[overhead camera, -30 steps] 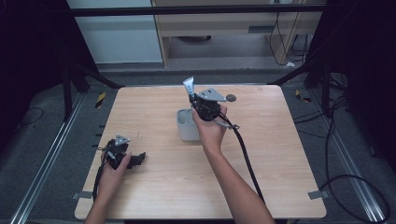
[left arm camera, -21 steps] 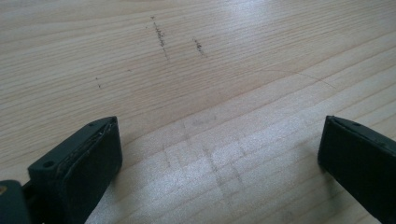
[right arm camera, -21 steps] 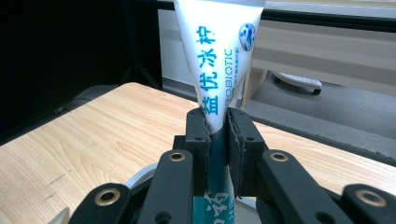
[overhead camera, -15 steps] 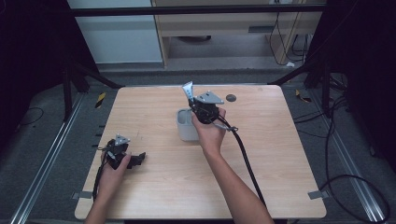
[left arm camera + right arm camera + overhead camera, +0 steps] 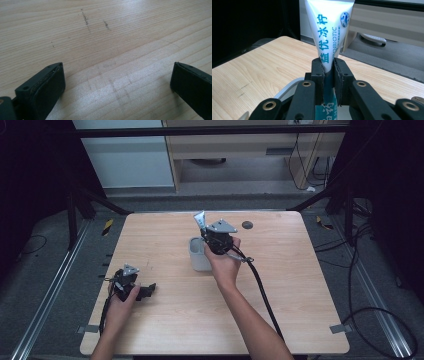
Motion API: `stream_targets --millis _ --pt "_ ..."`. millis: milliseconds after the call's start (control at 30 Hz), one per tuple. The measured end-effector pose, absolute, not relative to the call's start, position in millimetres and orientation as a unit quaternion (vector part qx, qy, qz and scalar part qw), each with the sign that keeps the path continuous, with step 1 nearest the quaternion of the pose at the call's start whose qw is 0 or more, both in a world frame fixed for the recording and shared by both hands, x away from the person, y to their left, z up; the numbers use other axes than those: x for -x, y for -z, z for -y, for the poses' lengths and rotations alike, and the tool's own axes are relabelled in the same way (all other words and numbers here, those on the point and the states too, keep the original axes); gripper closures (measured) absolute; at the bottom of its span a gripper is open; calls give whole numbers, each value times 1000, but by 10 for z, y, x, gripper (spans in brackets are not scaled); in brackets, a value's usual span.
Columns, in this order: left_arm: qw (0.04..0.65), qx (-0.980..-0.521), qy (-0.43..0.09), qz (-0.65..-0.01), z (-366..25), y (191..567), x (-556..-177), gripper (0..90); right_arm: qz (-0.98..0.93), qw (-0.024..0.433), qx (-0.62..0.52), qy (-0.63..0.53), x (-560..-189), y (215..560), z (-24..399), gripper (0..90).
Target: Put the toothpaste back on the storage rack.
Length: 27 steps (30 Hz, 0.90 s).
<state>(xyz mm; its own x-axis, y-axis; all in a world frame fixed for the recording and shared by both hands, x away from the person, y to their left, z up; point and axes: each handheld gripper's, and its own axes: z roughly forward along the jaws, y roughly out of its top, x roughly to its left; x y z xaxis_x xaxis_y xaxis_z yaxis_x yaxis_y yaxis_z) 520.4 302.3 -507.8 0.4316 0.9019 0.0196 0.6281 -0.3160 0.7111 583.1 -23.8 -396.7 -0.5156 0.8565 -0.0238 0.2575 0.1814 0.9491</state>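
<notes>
Right gripper [image 5: 209, 232] jaws clamped on toothpaste tube [image 5: 329, 32] over grey cup [image 5: 199, 255]; risk: tilted tube catching rim, tipping cup.

White tube [image 5: 329, 27] with teal lettering, grey cup [image 5: 199, 255], pale wood-grain table [image 5: 165, 235], black fingers [image 5: 318, 72]

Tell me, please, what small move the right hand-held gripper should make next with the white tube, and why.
Probably lower it straight down. The right hand-held gripper is shut on the white squeeze tube with blue lettering, which stands upright with its crimped end up, right above the open grey cup; the cup's rim shows just beneath the jaws. Easing down should seat the tube inside before the jaws open.
</notes>
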Motion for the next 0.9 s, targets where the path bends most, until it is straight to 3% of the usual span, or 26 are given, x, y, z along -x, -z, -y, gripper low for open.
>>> stream_targets --millis 900 --pt "321 -783 -213 -489 -3023 5078 -5208 0 -729 286 -401 -476 -5815 4055 250 797"
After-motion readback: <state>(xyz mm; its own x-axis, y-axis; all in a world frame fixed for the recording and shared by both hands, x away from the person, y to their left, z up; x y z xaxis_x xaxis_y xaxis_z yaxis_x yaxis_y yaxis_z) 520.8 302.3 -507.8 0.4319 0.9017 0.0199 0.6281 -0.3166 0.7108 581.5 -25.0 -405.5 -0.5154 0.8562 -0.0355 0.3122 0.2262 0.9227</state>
